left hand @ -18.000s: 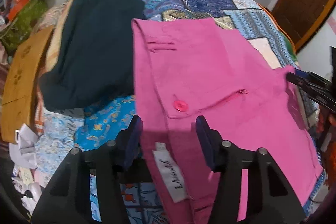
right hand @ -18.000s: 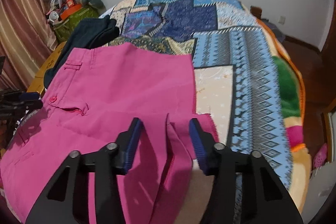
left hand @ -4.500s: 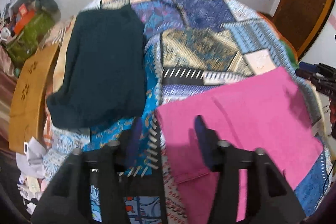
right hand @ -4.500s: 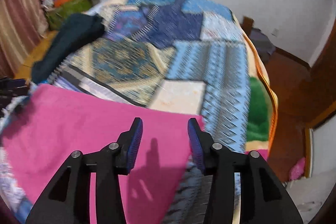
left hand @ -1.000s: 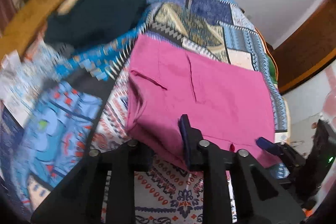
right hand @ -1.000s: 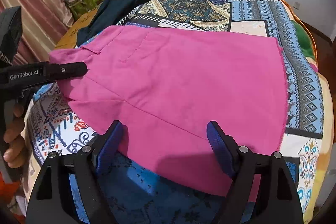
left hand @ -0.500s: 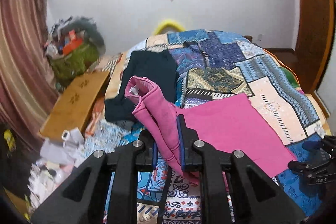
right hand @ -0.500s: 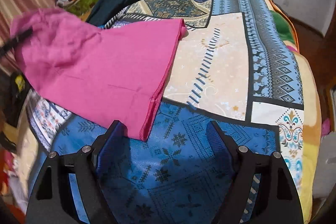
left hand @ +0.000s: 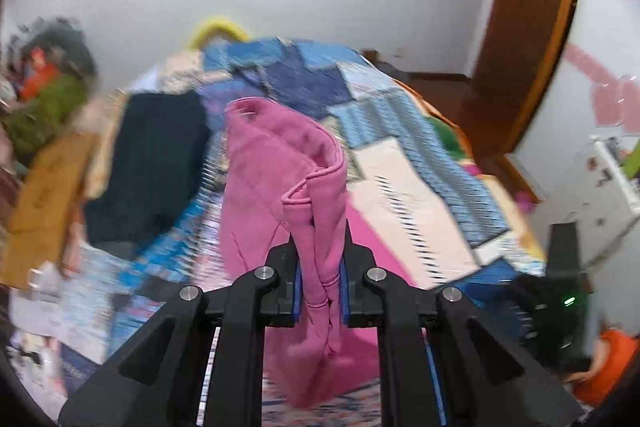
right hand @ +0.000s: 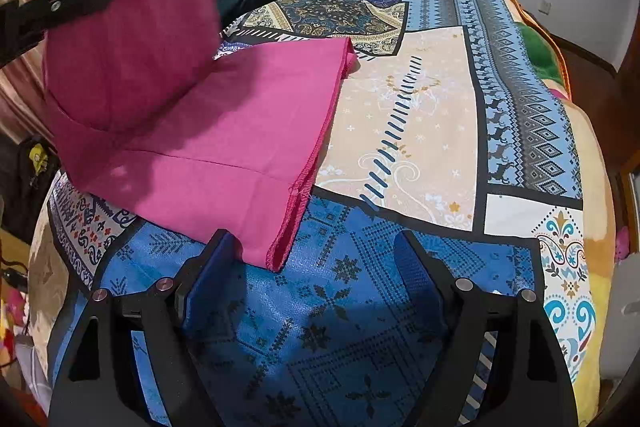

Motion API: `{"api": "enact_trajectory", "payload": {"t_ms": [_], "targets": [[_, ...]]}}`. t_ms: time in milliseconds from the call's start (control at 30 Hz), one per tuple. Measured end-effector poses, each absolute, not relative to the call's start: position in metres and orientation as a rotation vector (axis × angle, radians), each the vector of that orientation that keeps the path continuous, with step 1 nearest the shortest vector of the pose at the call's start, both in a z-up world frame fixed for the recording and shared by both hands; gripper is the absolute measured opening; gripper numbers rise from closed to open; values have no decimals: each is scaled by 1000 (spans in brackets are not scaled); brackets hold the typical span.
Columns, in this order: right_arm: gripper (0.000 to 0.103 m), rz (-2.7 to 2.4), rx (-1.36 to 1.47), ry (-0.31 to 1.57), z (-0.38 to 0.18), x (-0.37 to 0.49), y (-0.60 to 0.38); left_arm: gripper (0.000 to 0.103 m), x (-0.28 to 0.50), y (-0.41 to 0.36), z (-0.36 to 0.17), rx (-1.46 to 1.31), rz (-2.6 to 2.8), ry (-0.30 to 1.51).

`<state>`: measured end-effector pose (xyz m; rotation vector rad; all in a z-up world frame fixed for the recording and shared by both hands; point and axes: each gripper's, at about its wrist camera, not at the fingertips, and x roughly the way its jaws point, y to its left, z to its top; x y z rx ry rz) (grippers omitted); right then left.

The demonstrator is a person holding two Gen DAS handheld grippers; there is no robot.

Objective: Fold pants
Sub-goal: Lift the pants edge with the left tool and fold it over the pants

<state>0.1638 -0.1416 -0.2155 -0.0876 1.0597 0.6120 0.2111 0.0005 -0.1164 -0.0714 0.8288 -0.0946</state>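
A: Where are the pink pants (right hand: 248, 123)?

B: Partly flat on the bed (right hand: 420, 131); one end hangs lifted, clamped in the left tool (left hand: 319, 287).

A: And the right tool (right hand: 316, 291)?

B: Jaws apart, empty, just beside the hem corner.

A: How will they handle?

B: Probably soft, light and floppy, sagging between grips. I'd pinch hemmed corners, where layers bunch thicker.

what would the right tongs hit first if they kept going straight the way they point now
Probably the patchwork bedspread: the right tongs are open, with only its blue patch between the fingers. The pink pants lie just left of that line, their corner near the left finger, so a graze is possible; depth is unclear.
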Motion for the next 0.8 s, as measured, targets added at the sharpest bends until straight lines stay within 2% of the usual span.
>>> {"api": "enact_trajectory", "payload": {"t_ms": [200,467,533,600,667,733,800], "targets": [[79,616,-81,1060,-215,164,-142,13,230,-3,-139,-210,-182,946],[79,617,-78,1060,-216,163,-141,16,231,-25,-165,-152,-234,1054],[79,617,-78,1060,-216,163,-141,28,231,-29,-172,-147,-261,1106],[79,616,-77,1060,-216,164,-140,45,231,-31,-177,-150,-275,1142],[79,615,-77,1060,-216,164,-140,50,228,-30,-179,-154,-285,1153],[79,616,-77,1059,-216,164,-140,51,221,-28,-173,-150,-303,1129],[79,615,-76,1060,-216,163,-140,58,214,-24,-165,-121,-287,1089]]}}
